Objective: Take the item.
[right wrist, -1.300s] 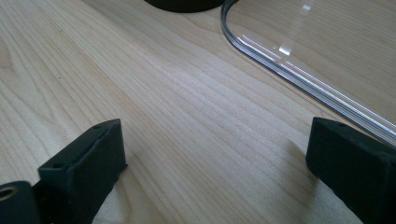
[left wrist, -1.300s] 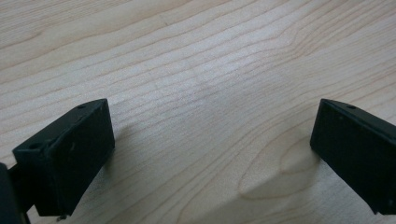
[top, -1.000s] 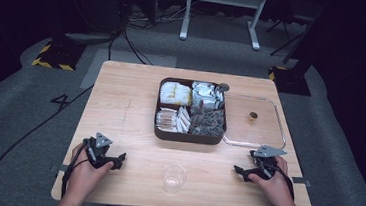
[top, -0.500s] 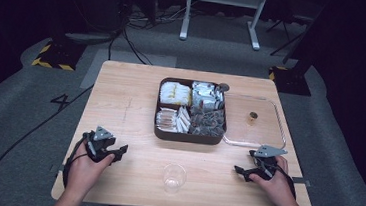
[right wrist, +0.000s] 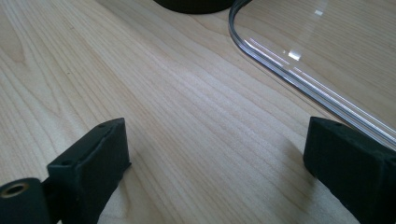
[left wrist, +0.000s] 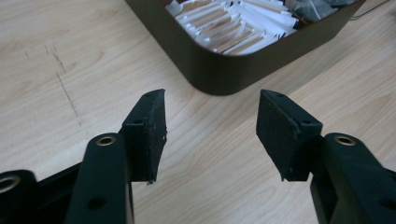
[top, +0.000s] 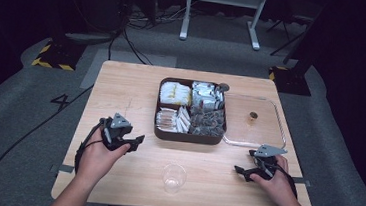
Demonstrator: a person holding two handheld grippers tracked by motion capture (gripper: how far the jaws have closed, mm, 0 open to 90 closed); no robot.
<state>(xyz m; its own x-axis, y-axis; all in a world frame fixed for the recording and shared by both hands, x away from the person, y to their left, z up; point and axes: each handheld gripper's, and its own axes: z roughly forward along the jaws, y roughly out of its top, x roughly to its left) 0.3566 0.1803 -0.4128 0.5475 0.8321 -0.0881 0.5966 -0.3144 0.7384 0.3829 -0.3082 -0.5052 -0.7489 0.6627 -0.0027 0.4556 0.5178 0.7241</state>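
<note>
The dark brown tray (top: 188, 135) is sitting in the upper middle of the high view, on the wooden surface (top: 132, 86), and it is divided into four compartments. White paper-wrapped sticks (top: 172, 119) are filling its lower left compartment, pale yellow packets (top: 174, 92) the upper left, silver packets (top: 204, 95) the upper right and dark packets (top: 208, 122) the lower right. In the left gripper view a rounded corner of the tray (left wrist: 219, 77) is lying at upper centre, with the white sticks (left wrist: 229, 30) inside it.

The left gripper (top: 135, 141) is hovering at left of centre in the high view, just beside the tray's lower left corner and apart from it, pointing toward it. Its jaws have just been closing and are standing about half apart with nothing between them, only bare wood showing in the gap in its own view (left wrist: 211, 128).

A clear flat lid (top: 254, 122) with a small knob is lying against the tray's right side. A clear plastic cup (top: 173, 177) is standing at lower centre, between the two hands.

The right gripper (top: 243, 171) is resting low on the surface at lower right, near the lid's lower edge. Its jaws are spread wide and holding nothing (right wrist: 215, 154), with the lid's rim (right wrist: 280, 65) curving past at upper right.
</note>
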